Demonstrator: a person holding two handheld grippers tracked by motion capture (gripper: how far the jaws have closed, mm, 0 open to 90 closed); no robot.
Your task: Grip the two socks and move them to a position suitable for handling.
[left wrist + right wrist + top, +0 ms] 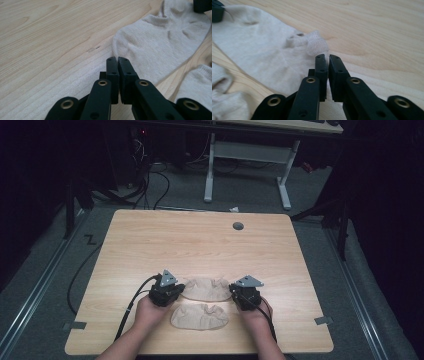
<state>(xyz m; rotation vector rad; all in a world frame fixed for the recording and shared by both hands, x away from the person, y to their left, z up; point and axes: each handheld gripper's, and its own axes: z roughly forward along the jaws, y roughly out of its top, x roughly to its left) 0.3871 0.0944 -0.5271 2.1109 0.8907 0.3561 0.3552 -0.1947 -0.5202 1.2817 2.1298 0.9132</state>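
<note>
**Claws at both ends of the far sock: a grip that may not hold**

Claws first: the left claw [176, 290] sits at the left end of the far sock [206, 288], just below the middle of the high view, and the right claw [239, 292] at its right end.

Largest thing is the table [200, 240], pale wood, bare across its upper half. On it lie two beige socks: the far sock stretched between the claws, and the near sock [200, 316] just below it, crumpled, apart from both claws.

In the left gripper view the left claw [117, 60] is pressed together at the sock's edge [160, 45]; whether fabric is caught between the tips I cannot tell. In the right gripper view the right claw [325, 57] shows a narrow gap, tips just beside the bunched cuff [317, 46], not pinching it.

Risk, as I judge it: with one end loose, a lift would let the sock swing or slip. Thin knit also slides from a shallow bite, and a low sweep could drag the near sock along.
</note>
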